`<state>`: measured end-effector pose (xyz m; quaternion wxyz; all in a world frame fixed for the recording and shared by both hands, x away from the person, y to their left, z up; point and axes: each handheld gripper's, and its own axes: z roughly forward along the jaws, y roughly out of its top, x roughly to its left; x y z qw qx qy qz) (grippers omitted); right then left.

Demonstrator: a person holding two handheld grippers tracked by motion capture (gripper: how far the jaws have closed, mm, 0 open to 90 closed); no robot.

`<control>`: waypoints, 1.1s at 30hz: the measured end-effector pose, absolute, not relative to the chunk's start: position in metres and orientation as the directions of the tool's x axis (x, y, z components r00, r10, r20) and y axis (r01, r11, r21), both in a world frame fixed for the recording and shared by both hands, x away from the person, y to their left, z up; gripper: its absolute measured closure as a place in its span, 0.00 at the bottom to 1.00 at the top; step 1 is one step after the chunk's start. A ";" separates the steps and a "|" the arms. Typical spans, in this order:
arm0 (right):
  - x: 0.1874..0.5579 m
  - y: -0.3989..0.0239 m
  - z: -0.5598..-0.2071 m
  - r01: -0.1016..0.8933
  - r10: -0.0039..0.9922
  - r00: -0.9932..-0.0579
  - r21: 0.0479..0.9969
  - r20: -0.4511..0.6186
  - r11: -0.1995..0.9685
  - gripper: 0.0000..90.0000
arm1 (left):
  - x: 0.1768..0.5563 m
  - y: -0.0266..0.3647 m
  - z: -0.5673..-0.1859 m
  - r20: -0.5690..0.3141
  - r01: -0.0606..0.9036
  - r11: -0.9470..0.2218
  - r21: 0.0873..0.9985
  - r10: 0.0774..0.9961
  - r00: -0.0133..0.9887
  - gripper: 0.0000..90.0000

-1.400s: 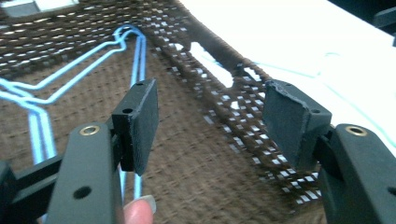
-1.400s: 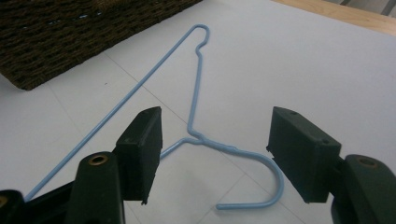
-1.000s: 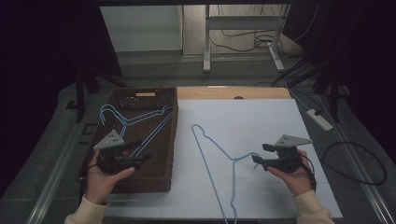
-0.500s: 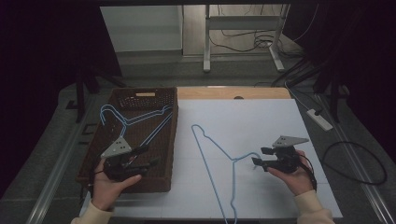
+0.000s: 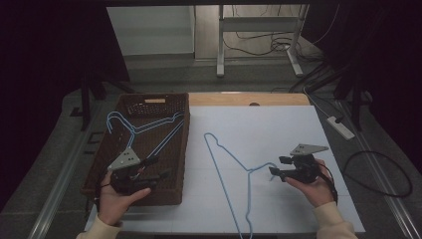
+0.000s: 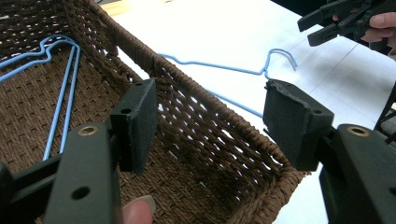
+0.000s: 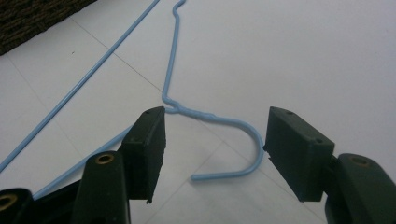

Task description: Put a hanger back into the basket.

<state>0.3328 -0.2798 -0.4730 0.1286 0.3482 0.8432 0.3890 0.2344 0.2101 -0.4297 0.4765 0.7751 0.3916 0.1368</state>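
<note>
Hanger [image 5: 234,174], blue wire, lies flat on the white counter [image 5: 278,129], right of the wicker basket [image 5: 184,149]; its hook end [image 7: 233,144] points toward the right tool.

Left side: the basket sits on the counter's left part, with blue wire hangers [image 5: 142,129] lying inside it. The left tool [image 5: 152,168] is held over the basket's near end, jaws wide apart with nothing between them. In the left gripper view its jaws frame the basket's right wall [image 6: 210,121], one pad over the inside, the other toward the counter side.

Centre: the hanger's long wire runs from near the basket toward the counter's near edge.

Right side: the right tool [image 5: 276,167] sits just beside the hook. Its jaws have just been closing somewhat but stand apart; the hook lies on the counter between the pads [image 7: 296,144], unclamped.
</note>
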 end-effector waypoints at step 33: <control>0.425 -0.129 -0.507 0.489 0.534 -0.837 0.605 0.120 0.629 1.00 | 0.232 0.211 -0.432 -0.156 0.475 -0.245 0.845 0.736 0.658 0.40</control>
